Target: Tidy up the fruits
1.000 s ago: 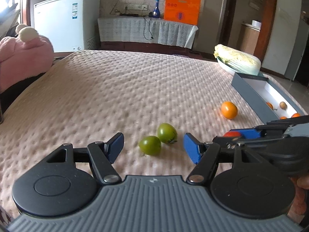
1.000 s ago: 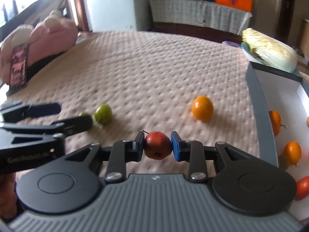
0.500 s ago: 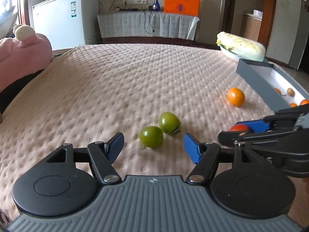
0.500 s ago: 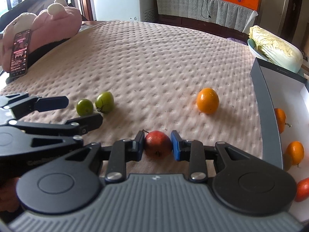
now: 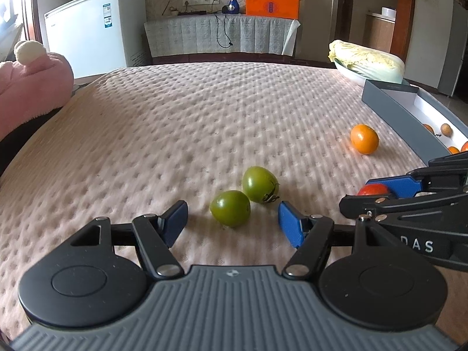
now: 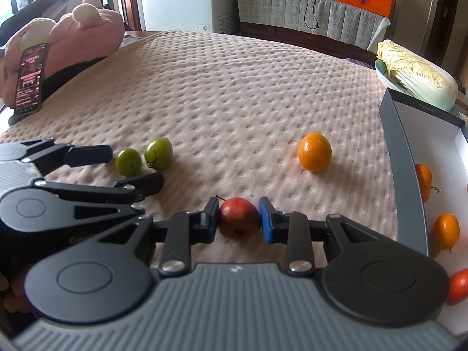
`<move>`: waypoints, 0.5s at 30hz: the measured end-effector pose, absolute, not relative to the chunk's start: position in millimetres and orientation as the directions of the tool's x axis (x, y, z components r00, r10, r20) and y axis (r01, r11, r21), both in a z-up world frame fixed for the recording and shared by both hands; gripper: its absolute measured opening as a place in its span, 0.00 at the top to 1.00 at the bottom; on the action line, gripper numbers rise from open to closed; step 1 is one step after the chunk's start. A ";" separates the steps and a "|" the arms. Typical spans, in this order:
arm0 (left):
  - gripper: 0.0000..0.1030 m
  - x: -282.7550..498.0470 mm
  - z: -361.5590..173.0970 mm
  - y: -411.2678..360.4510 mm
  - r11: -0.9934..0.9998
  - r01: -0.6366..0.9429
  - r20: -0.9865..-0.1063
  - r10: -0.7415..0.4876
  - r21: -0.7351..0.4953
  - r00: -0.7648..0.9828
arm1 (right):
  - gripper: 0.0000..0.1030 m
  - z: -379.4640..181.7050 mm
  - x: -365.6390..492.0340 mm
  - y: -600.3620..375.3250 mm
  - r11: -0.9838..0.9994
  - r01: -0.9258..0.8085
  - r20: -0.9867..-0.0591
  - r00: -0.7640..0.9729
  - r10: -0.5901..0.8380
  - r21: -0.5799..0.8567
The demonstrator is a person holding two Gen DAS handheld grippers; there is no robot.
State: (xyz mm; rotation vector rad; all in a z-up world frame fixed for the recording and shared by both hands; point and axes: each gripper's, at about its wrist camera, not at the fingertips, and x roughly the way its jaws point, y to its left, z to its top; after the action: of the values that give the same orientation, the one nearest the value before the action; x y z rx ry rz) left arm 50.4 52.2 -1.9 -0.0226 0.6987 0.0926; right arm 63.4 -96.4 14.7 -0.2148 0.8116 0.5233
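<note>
Two green tomatoes lie side by side on the pink bedspread: the nearer one [image 5: 230, 208] [image 6: 128, 162] and the farther one [image 5: 259, 184] [image 6: 159, 154]. My left gripper [image 5: 232, 222] [image 6: 128, 165] is open, its blue pads either side of the nearer green tomato without touching it. My right gripper [image 6: 238, 219] is shut on a small red fruit [image 6: 239, 218] [image 5: 373, 189], low over the bedspread. An orange [image 5: 364, 139] [image 6: 315, 152] sits alone farther right. The grey box [image 5: 389, 106] [image 6: 400, 158] at the right edge holds several small orange and red fruits.
A napa cabbage [image 5: 365, 61] [image 6: 415, 73] in a bowl stands behind the box. A pink plush toy [image 5: 32, 79] [image 6: 67, 38] lies at the left, with a phone [image 6: 30, 79] leaning on it. Behind the bed are a white freezer [image 5: 87, 29] and a covered sideboard [image 5: 222, 35].
The left gripper has sunk and tilted a little, so the green tomatoes sit closer between its pads. The right gripper holds still with the red fruit.
</note>
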 end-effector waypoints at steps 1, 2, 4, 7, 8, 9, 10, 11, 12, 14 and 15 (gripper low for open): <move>0.29 51.2 -2.1 52.5 0.996 -0.094 -0.644 0.076 0.007 0.762 | 0.68 14.6 63.4 -96.5 0.853 -0.522 -0.738 0.570 0.362 0.015; 0.29 51.6 -2.2 52.4 0.995 -0.095 -0.644 0.076 0.005 0.762 | 0.68 14.6 63.4 -96.6 0.853 -0.521 -0.738 0.570 0.362 0.016; 0.30 53.0 -2.1 52.3 0.996 -0.094 -0.643 0.071 -0.001 0.763 | 0.68 14.6 63.2 -96.4 0.852 -0.523 -0.737 0.571 0.361 0.013; 0.36 54.1 -2.3 50.6 0.996 -0.085 -0.640 0.063 -0.003 0.766 | 0.68 14.5 63.4 -96.5 0.852 -0.524 -0.737 0.571 0.361 0.012; 0.38 54.1 -2.4 49.2 0.997 -0.079 -0.638 0.062 0.002 0.768 | 0.68 14.5 63.6 -96.6 0.852 -0.524 -0.737 0.571 0.362 0.012; 0.44 54.0 -2.3 48.4 0.997 -0.071 -0.636 0.056 0.001 0.770 | 0.68 14.5 63.7 -96.8 0.851 -0.524 -0.737 0.571 0.362 0.012; 0.50 53.8 -1.9 47.9 0.998 -0.067 -0.634 0.051 -0.001 0.772 | 0.68 14.5 63.4 -96.5 0.852 -0.524 -0.737 0.571 0.362 0.012; 0.54 53.4 -1.7 48.2 0.998 -0.063 -0.632 0.045 -0.006 0.774 | 0.68 14.5 63.3 -96.5 0.852 -0.524 -0.737 0.571 0.362 0.012; 0.58 53.0 -1.5 48.7 0.998 -0.058 -0.631 0.037 -0.013 0.775 | 0.68 14.5 63.4 -96.6 0.852 -0.524 -0.737 0.571 0.361 0.012; 0.63 52.4 -1.2 49.9 0.998 -0.053 -0.629 0.025 -0.025 0.777 | 0.68 14.6 63.5 -96.8 0.852 -0.524 -0.737 0.571 0.361 0.012; 0.64 52.3 -1.1 50.3 0.998 -0.050 -0.629 0.021 -0.029 0.777 | 0.68 14.7 63.6 -96.8 0.852 -0.524 -0.737 0.571 0.362 0.012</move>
State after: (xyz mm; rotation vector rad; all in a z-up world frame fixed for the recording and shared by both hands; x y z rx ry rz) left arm 52.3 50.3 -1.1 -0.0455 0.6794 0.0384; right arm 63.6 -96.8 14.7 -0.2176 0.8104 0.5243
